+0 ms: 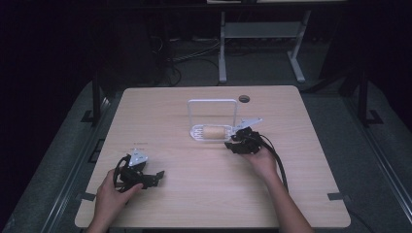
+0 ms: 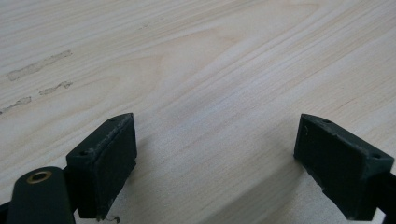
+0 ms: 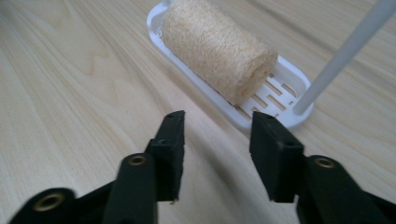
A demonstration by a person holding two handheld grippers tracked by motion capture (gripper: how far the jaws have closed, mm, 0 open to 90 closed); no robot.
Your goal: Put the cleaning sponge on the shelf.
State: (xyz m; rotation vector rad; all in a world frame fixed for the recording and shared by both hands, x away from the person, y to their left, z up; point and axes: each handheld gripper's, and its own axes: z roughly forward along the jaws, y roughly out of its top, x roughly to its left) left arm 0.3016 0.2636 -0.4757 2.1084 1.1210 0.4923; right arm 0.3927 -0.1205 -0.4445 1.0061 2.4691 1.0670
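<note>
Loofah roll [image 1: 213, 131] is the thing we are working near; it lies on its side in a white slotted tray [image 1: 196, 132] just above the middle of the high view. Largest of all is the pale wood table [image 1: 194, 194], which carries everything we see. A white wire frame [image 1: 212, 102] rises upright from the tray and arches over the roll.

Our right gripper [image 1: 239, 144] sits just right of the tray in the high view, held by our right hand [image 1: 265, 162]. In the right gripper view its jaws stand parted with nothing between them, just short of the near end of the tray [image 3: 243, 119], and the roll [image 3: 217, 46] lies in the upper middle of that frame.

Our left gripper [image 1: 151, 178] rests at the lower left of the high view, well apart from the tray, in our left hand [image 1: 111, 196]. Its jaws are spread wide over bare table [image 2: 210, 70].
</note>
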